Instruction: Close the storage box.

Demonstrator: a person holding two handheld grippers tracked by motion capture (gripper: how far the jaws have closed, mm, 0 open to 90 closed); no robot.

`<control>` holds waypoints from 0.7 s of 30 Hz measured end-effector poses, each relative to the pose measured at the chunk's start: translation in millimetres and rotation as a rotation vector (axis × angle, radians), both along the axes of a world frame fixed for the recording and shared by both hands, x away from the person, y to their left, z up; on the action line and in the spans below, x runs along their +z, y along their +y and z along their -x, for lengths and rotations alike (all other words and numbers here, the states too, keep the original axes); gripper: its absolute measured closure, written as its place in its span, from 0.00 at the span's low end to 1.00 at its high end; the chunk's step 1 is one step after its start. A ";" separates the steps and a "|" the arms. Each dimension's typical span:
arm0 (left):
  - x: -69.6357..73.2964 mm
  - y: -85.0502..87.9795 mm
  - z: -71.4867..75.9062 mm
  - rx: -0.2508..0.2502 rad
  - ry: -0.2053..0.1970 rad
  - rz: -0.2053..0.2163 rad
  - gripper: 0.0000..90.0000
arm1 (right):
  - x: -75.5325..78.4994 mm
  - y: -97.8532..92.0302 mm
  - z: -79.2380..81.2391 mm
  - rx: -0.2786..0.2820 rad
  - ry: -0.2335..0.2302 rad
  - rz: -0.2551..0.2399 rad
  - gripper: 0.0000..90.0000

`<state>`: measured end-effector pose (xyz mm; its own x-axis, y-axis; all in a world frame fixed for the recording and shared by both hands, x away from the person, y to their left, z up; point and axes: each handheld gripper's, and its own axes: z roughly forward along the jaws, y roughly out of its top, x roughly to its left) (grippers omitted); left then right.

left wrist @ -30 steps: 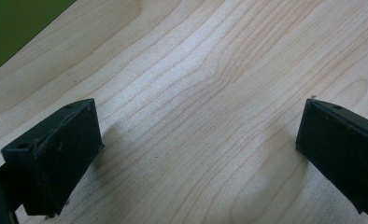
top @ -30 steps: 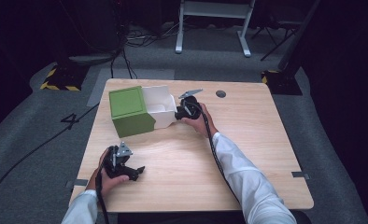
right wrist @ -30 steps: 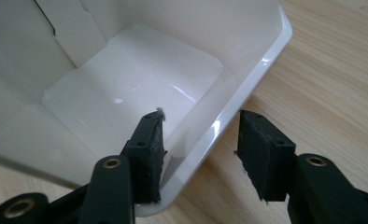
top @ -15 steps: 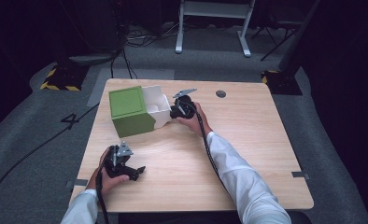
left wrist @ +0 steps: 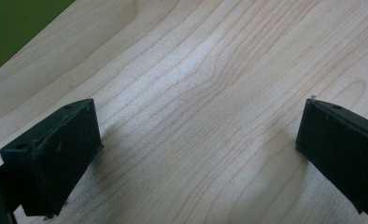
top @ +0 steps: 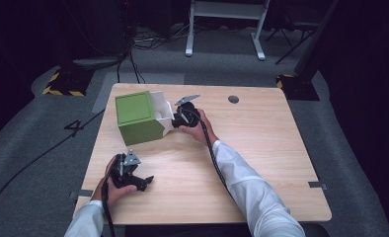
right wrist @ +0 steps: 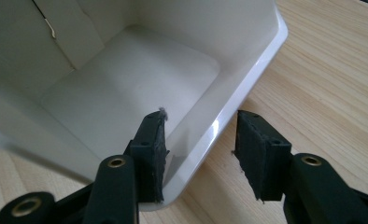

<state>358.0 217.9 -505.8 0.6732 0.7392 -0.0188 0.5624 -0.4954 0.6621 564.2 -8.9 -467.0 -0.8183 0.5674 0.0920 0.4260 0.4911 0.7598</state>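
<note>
A green box (top: 136,116) stands at the back left of the wooden table (top: 266,148), and a white inner tray (top: 162,106) sticks out of its right side. My right gripper (top: 175,117) is at that tray. In the right gripper view the tray (right wrist: 126,84) is hollow with nothing inside, and my right gripper (right wrist: 201,149) is open astride its rim, one jaw inside the wall and the other outside with a gap. My left gripper (top: 143,182) rests near the front left of the table. It (left wrist: 196,154) is open over bare wood, with the green box (left wrist: 14,28) in the corner.
A round cable hole (top: 233,99) sits in the table's back right part. The table's right half is bare wood. Dark floor with cables surrounds the table, and a white metal frame (top: 224,24) stands behind it.
My right gripper has moved a little to the left, onto the white tray's rim. The left gripper has stayed where it was.
</note>
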 end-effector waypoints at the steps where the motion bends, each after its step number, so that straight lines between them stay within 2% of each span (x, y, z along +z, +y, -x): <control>1: 0.0 0.0 0.0 -0.001 0.000 0.000 0.00 | 1.2 3.1 0.9 0.002 -0.001 0.001 0.59; 6: 0.0 -0.2 0.3 0.003 -0.001 0.000 0.00 | 3.6 9.0 2.5 0.007 -0.003 0.000 0.58; 10: 0.0 -0.2 0.2 0.003 -0.002 0.000 0.00 | 5.5 14.0 3.5 0.022 0.002 0.017 0.58; 21: 0.0 -0.2 0.2 0.003 -0.002 0.000 0.00 | 3.5 18.0 3.7 0.047 0.026 -0.029 0.55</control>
<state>357.7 217.8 -505.8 0.6713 0.7409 -0.0174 0.5624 -0.4940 0.6631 560.5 9.0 -463.6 -0.8413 0.5249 0.1294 0.4223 0.4887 0.7634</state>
